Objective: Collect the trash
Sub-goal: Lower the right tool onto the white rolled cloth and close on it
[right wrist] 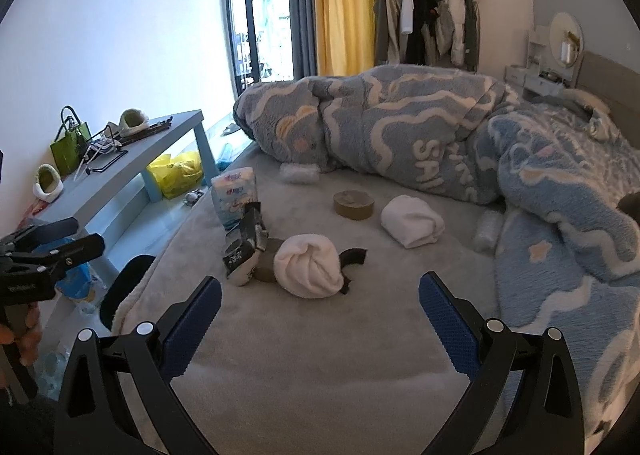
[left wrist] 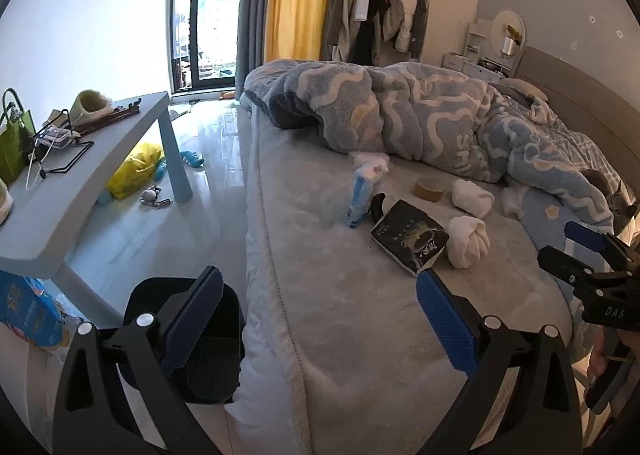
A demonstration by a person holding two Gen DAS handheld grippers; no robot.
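Note:
On the grey bed (left wrist: 340, 315) lie a black snack bag (left wrist: 408, 237), an upright blue-white tissue pack (left wrist: 362, 191), a brown tape roll (left wrist: 428, 187) and two white rolled cloths (left wrist: 469, 241). A black bin (left wrist: 200, 339) stands on the floor against the bed's near left edge. My left gripper (left wrist: 320, 319) is open over the bed edge beside the bin, holding nothing. My right gripper (right wrist: 320, 319) is open above the bedsheet, short of the nearer white cloth (right wrist: 310, 267) and the black bag (right wrist: 246, 251). The tape roll (right wrist: 354, 205) and tissue pack (right wrist: 236, 193) lie farther back.
A blue-white duvet (right wrist: 420, 135) is heaped across the far side of the bed. A low grey table (left wrist: 80, 179) with a green bag (left wrist: 14, 147) stands to the left, a yellow plastic bag (left wrist: 134, 171) under it. A clothes rack (left wrist: 380, 7) stands behind.

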